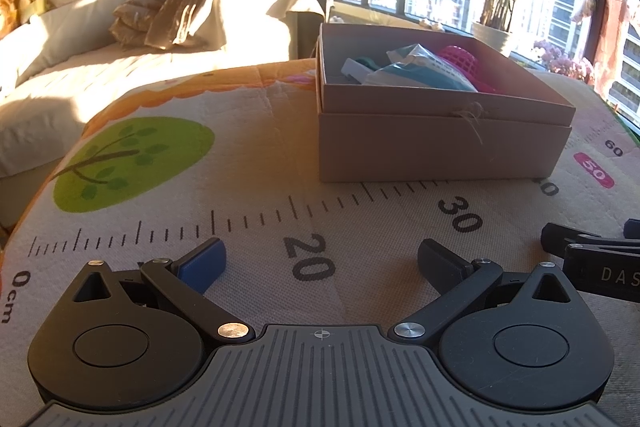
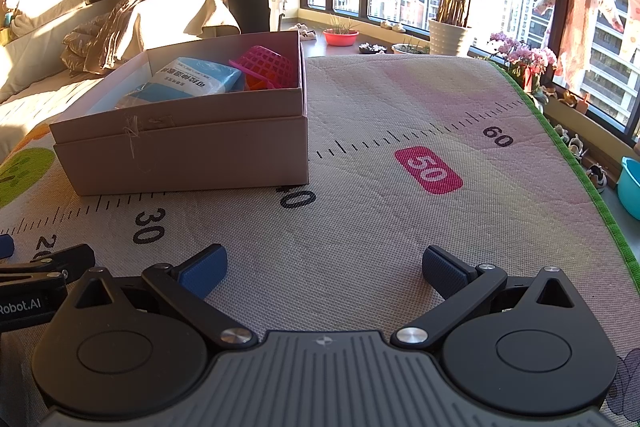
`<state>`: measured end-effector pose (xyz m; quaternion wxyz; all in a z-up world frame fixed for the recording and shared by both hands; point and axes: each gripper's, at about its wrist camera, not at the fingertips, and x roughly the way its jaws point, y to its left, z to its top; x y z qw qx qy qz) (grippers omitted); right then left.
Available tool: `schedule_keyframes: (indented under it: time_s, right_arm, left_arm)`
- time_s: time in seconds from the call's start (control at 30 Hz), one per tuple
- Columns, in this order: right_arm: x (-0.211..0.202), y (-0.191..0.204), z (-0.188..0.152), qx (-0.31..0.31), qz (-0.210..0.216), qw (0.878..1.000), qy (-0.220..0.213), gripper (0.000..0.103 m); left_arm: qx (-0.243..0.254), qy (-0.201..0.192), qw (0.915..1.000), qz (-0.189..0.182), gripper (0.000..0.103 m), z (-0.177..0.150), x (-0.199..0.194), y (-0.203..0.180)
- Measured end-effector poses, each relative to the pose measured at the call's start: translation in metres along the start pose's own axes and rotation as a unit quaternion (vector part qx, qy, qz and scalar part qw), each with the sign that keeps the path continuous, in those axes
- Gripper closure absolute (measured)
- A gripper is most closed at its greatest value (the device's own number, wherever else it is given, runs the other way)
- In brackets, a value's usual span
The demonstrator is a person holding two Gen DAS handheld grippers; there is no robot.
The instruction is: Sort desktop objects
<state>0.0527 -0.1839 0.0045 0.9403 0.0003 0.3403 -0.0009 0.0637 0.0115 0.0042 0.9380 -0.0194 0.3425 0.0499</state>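
Right, both claws are idle. Left claw (image 1: 320,263) has its jaws spread wide with nothing between them, hovering low over the mat (image 1: 256,163) near the printed "20" mark. Right claw (image 2: 324,267) is the same: jaws apart, empty, over bare mat between the "30" and "50" marks. The two sit side by side; each one's tips poke into the edge of the other's view.

The cardboard box (image 2: 192,151) sits on the mat ahead of both claws, open-topped, its near bottom edge along the printed ruler line, roughly from "30" to "40". From the left view it's ahead and to the right; from the right view, ahead and to the left. Well apart from both claws.

Inside the box:
- blue-and-white plastic pack (image 2: 196,81), lying tilted, printed text on it
- pink mesh basket (image 2: 266,65), tipped on its side against the far-right corner
- something orange (image 2: 258,83) just under the basket, can't tell what
- pale blue-grey flat piece (image 1: 356,69) at the left side, partly under the pack

A loose thread (image 1: 472,119) hangs off the box's front rim.

Mat around the claws carries nothing loose.
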Motion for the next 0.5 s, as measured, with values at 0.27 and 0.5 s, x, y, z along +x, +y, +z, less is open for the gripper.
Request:
schedule_keyframes:
  time_s: [0.27, 0.5]
  right_arm:
    - [-0.0008, -0.0005, -0.0007, 0.000, 0.000, 1.000, 0.000, 0.000]
    - [-0.0001, -0.0001, -0.0002, 0.000, 0.000, 1.000, 0.000, 0.000]
  left_arm:
    - [-0.004, 0.008, 1.0000, 0.003, 0.000, 0.0039, 0.0020, 0.0006]
    - [-0.001, 0.004, 1.0000, 0.004, 0.000, 0.0025, 0.0027, 0.0008]
